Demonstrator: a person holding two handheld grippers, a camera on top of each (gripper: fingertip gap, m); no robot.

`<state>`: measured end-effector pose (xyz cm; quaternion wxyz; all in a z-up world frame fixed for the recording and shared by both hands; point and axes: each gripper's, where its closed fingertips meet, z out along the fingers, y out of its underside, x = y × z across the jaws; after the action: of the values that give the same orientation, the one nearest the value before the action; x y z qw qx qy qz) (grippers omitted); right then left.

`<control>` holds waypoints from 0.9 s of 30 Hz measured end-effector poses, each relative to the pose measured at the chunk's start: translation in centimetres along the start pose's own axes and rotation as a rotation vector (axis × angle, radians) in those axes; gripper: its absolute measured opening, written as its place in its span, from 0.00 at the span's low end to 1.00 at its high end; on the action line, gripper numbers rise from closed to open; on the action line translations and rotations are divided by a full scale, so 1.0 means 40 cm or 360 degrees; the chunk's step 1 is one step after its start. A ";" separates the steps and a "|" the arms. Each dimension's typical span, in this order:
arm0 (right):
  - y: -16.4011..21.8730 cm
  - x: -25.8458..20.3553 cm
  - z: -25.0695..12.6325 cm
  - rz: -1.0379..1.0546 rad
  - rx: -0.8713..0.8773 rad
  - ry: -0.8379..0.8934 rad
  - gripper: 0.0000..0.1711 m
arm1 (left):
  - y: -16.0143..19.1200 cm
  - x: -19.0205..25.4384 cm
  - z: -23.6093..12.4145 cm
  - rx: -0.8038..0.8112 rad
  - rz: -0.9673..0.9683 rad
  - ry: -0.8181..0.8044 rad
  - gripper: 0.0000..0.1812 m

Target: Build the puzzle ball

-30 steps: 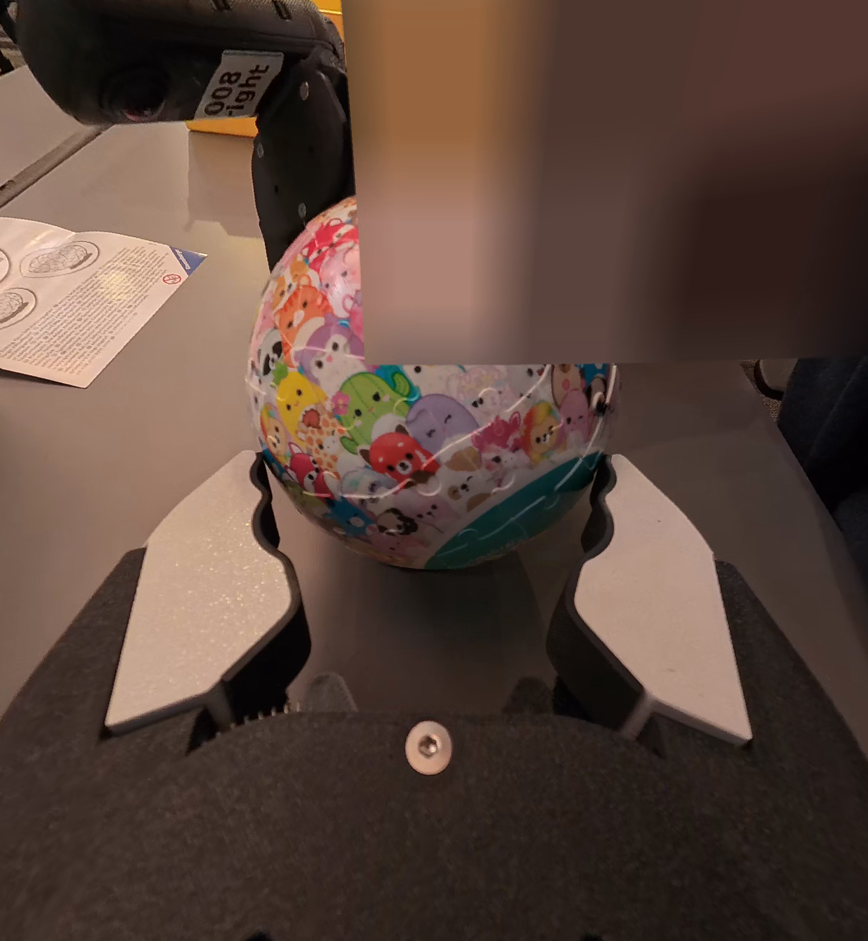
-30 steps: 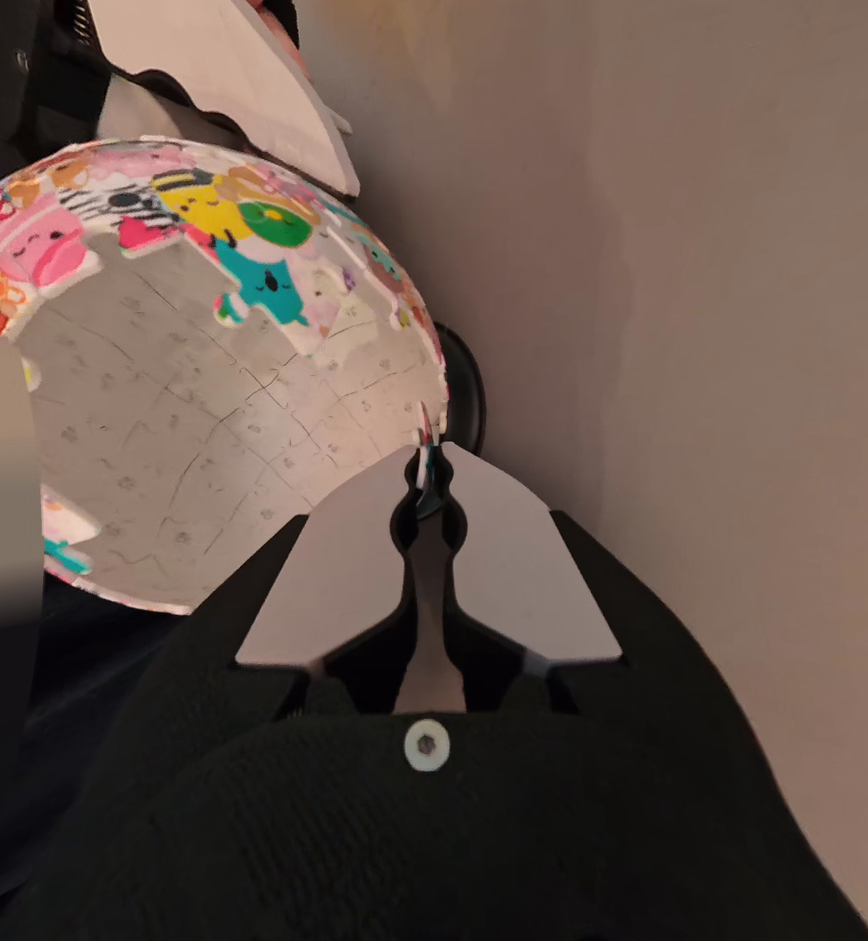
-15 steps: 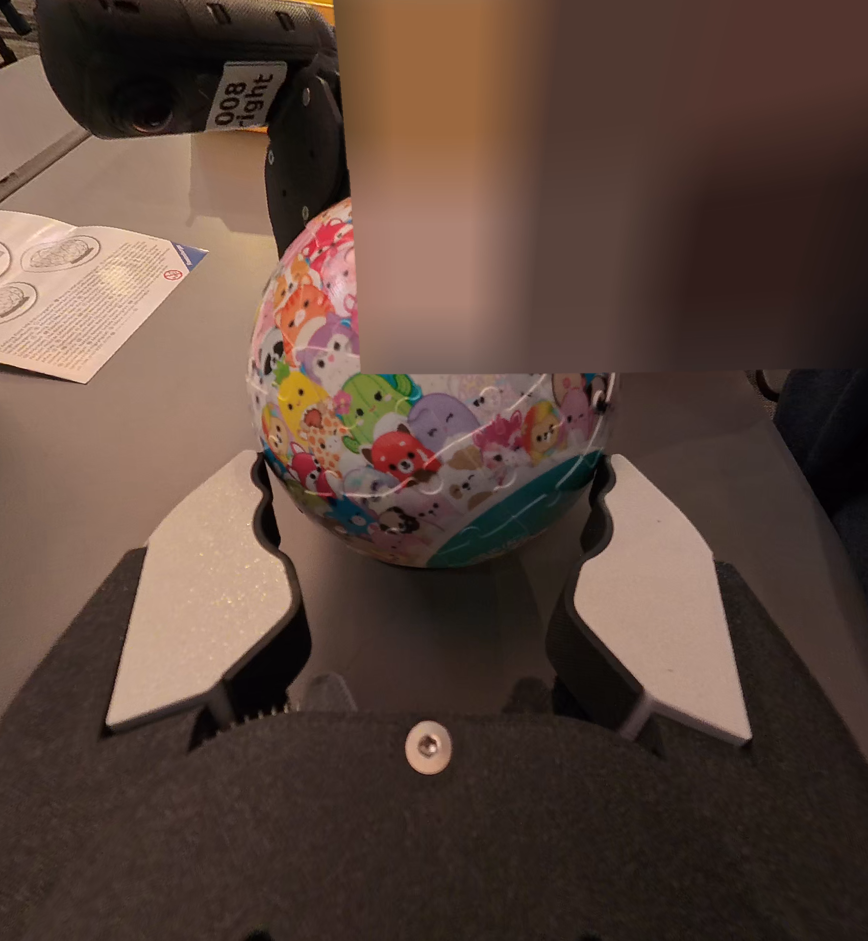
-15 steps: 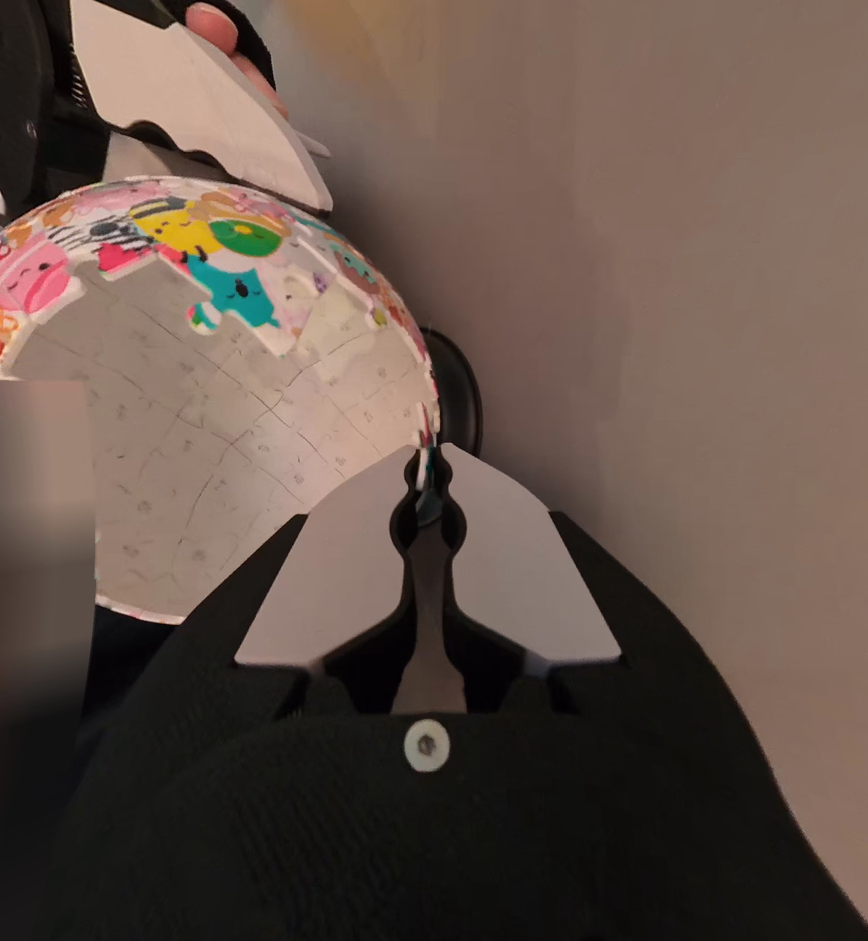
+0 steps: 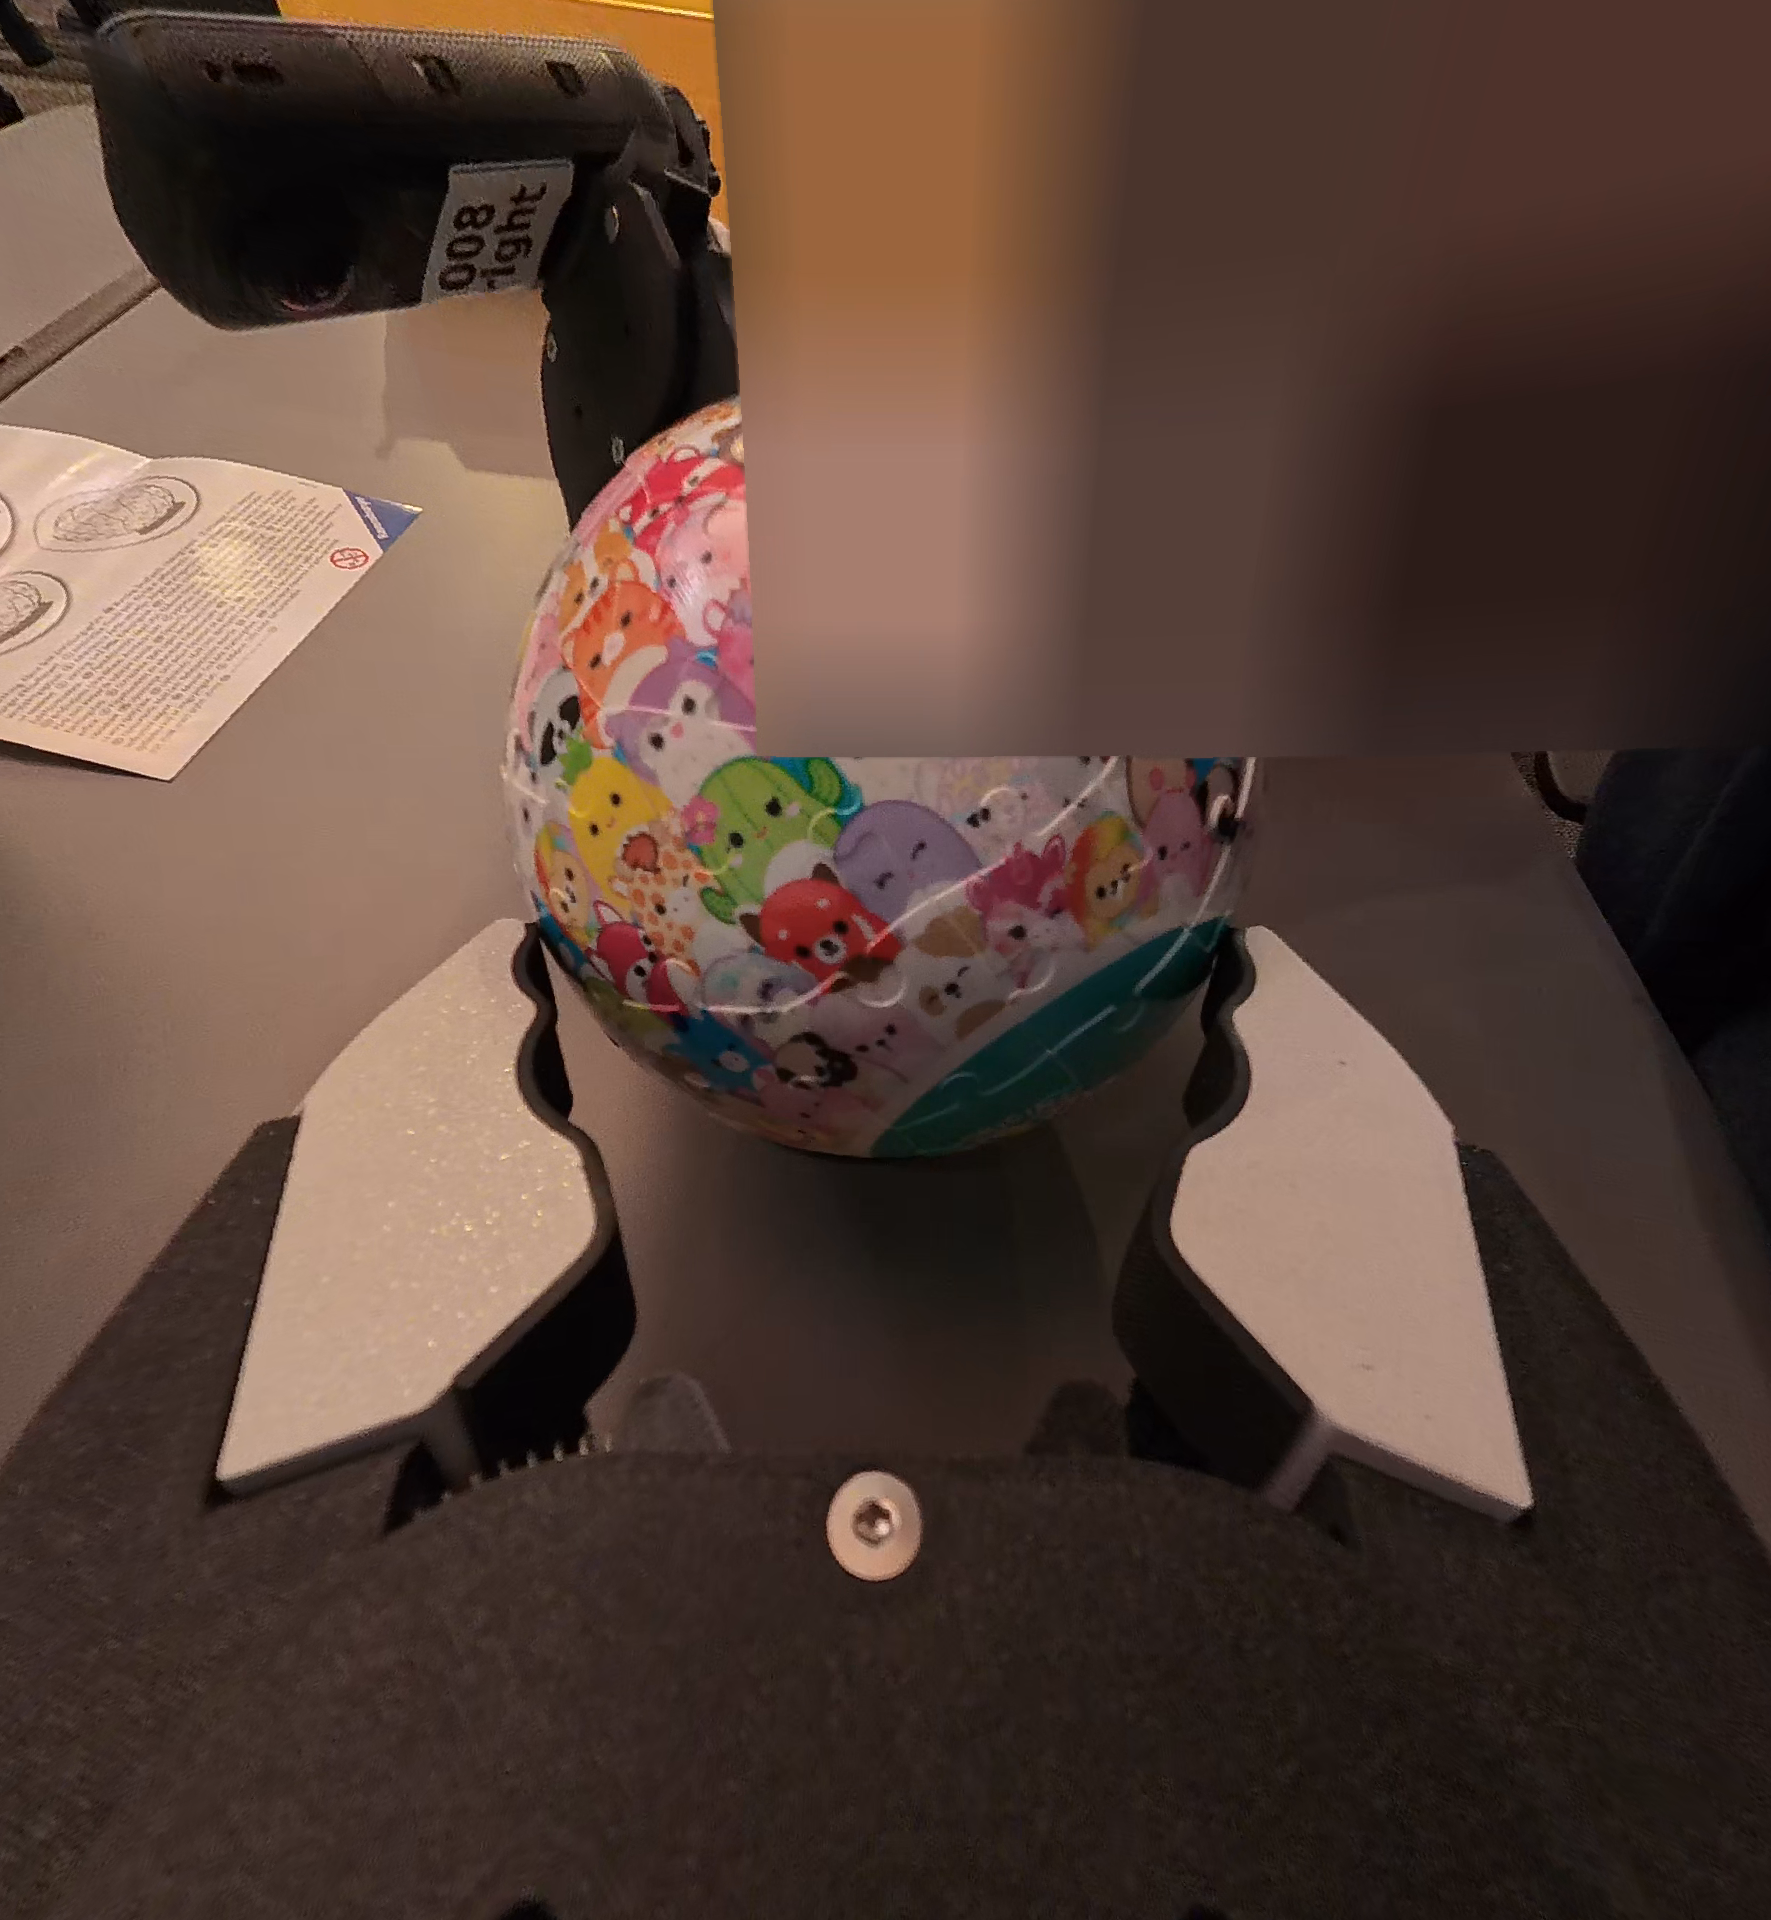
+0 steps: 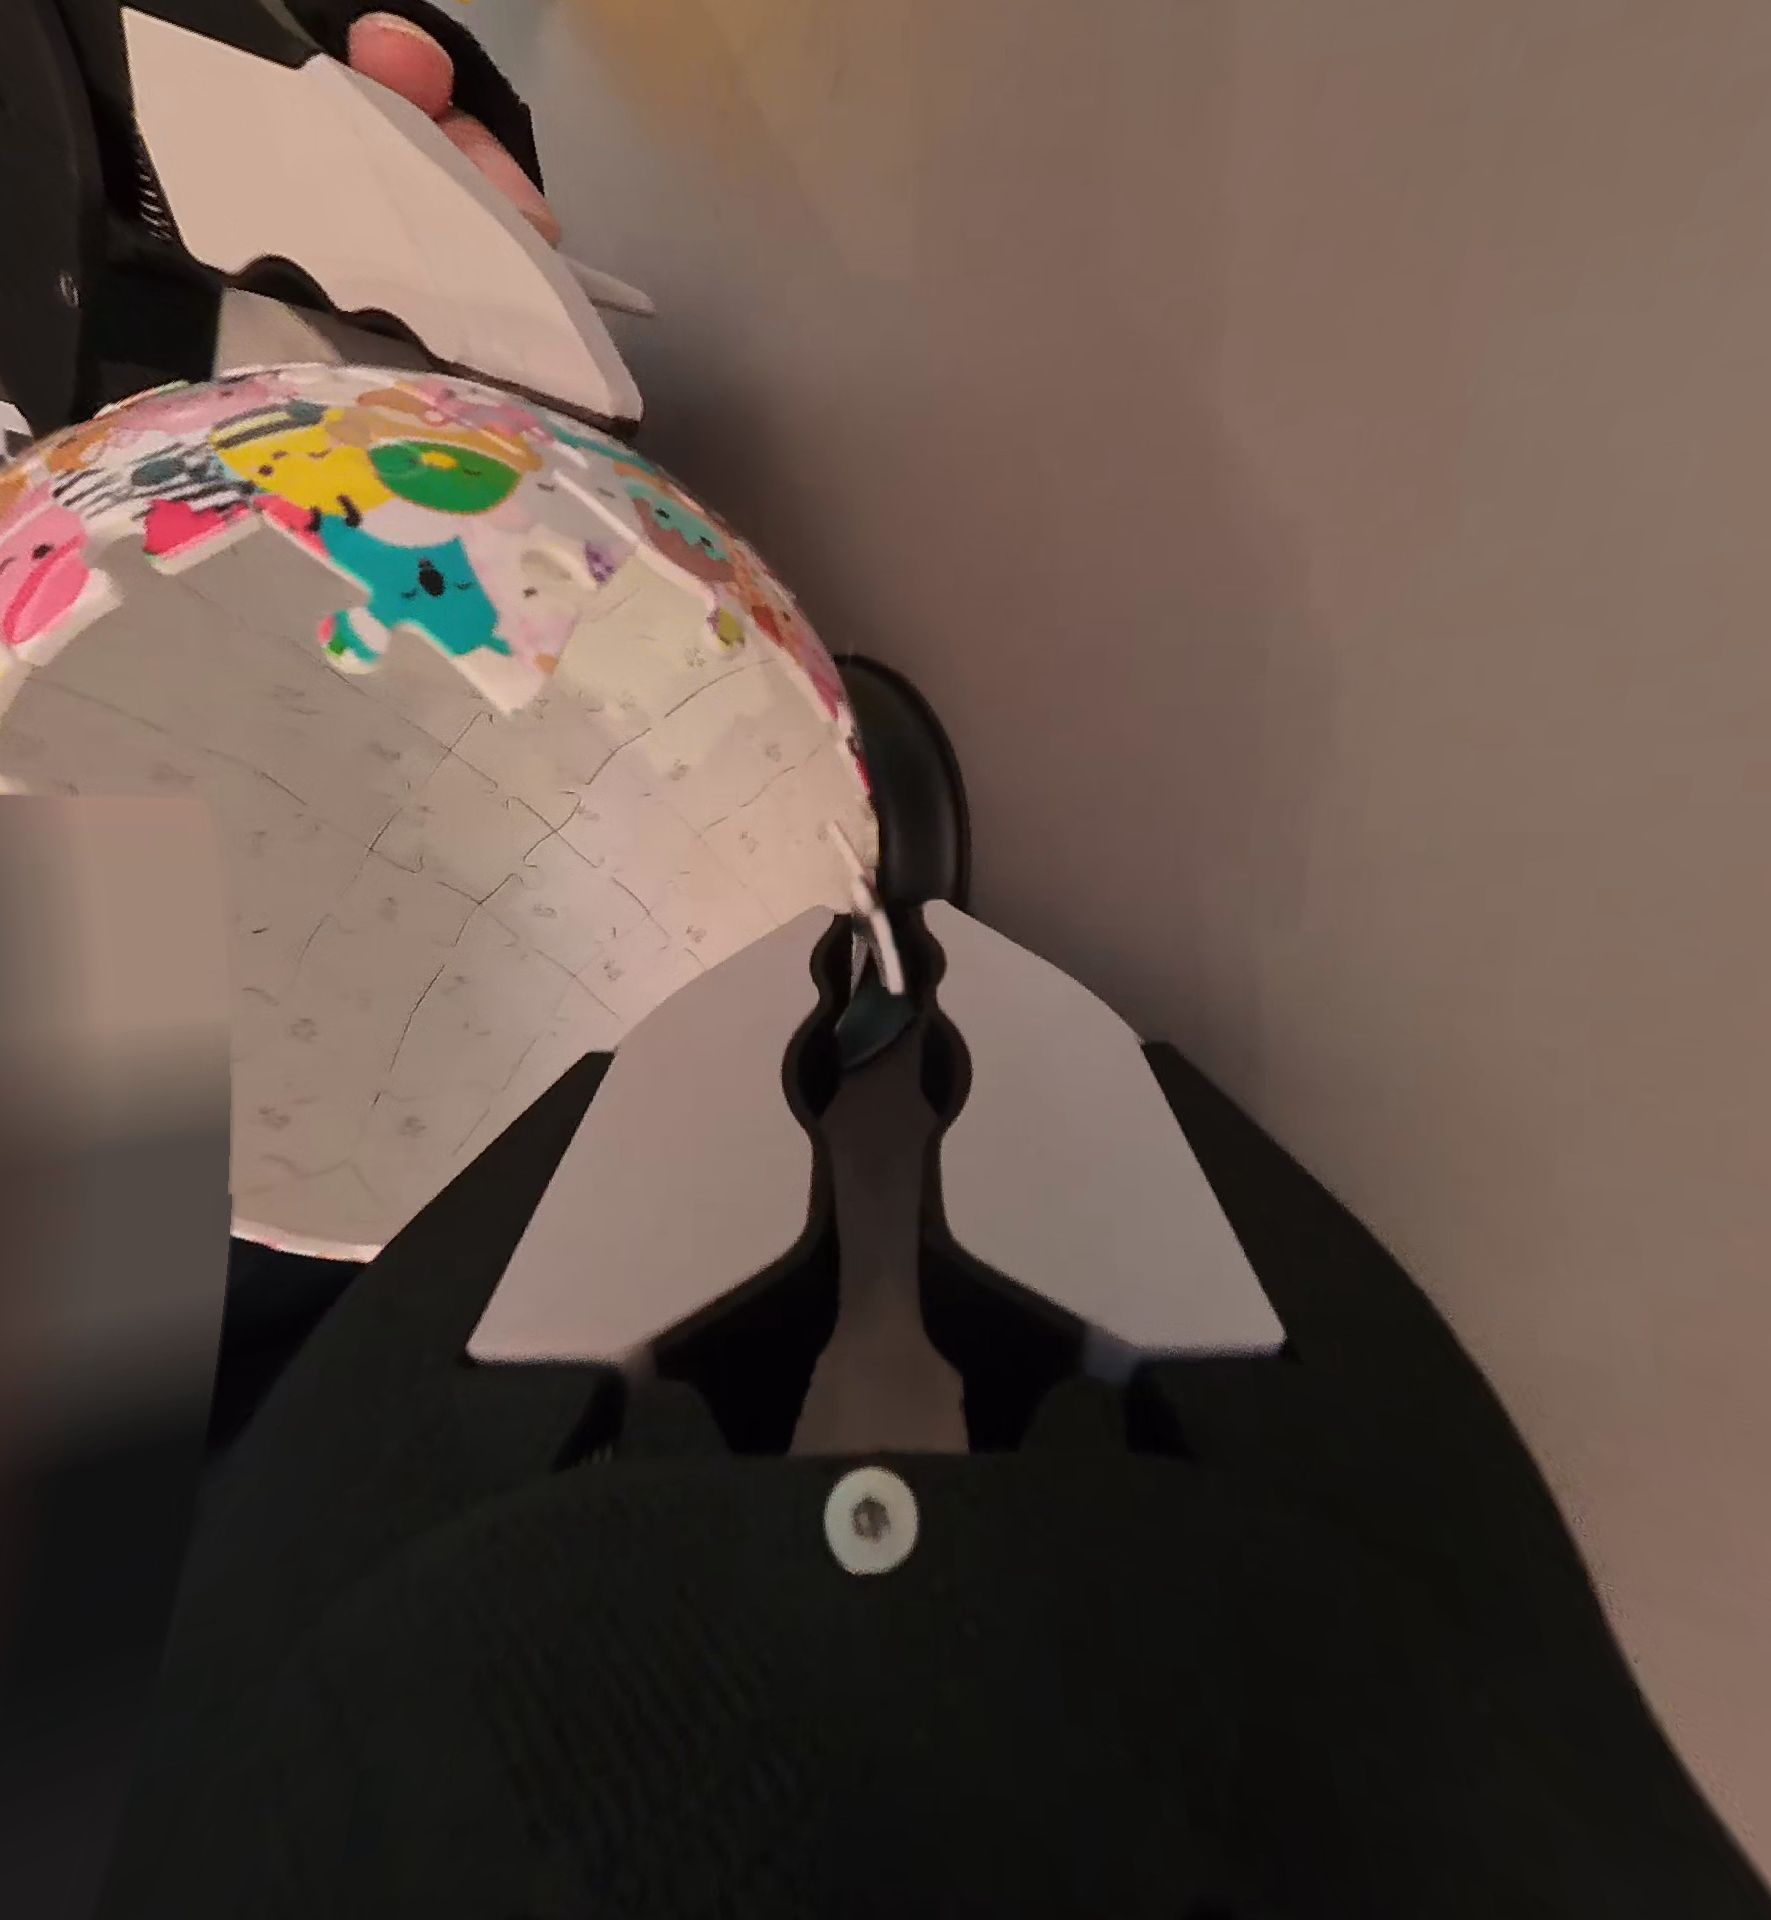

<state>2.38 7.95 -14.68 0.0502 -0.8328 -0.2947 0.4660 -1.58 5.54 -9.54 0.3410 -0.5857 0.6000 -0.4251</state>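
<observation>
Grey desk [image 5: 185,935] spreads under our left tongs [image 5: 881,966], whose two pale fingers stand wide apart with the puzzle ball [image 5: 860,935] set between their tips. Each tip lies right against the ball's lower flank, though we cannot tell whether they press it or only flank it. The ball rests on the desk straight ahead of these tongs, its printed skin crowded with bright cartoon animals and a teal band low on its right.

Beyond the ball and to the left of our left tongs, the dark body of our right tongs [image 5: 632,343] leans down over the ball's far side. Farther left, a folded instruction leaflet [image 5: 122,613] lies flat on the desk, well apart from the ball.

From our right tongs [image 6: 876,961] we look into the ball's open side [image 6: 424,883], where the white undersides of the pieces curve away to the left. These tongs are drawn nearly together, a narrow gap left, with a thin puzzle piece [image 6: 886,951] edge-on between the tips at the rim of the opening. A dark round stand [image 6: 922,779] sits just ahead, behind the rim. One pale finger [image 6: 393,239] of our left tongs shows above the ball.
</observation>
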 end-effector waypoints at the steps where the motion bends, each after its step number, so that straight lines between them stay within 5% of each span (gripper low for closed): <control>1: -0.001 0.001 0.000 0.0003 0.0005 -0.0006 0.07 | 0.000 0.000 0.000 -0.0001 0.0000 0.0000 0.65; 27: 0.005 -0.008 0.000 0.0029 -0.0016 -0.0022 0.07 | -0.013 0.002 -0.002 0.0022 0.0026 0.0043 0.64</control>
<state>2.35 7.61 -14.53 0.0395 -0.8324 -0.2898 0.4708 -1.44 5.50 -9.04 0.3405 -0.5725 0.6063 -0.4343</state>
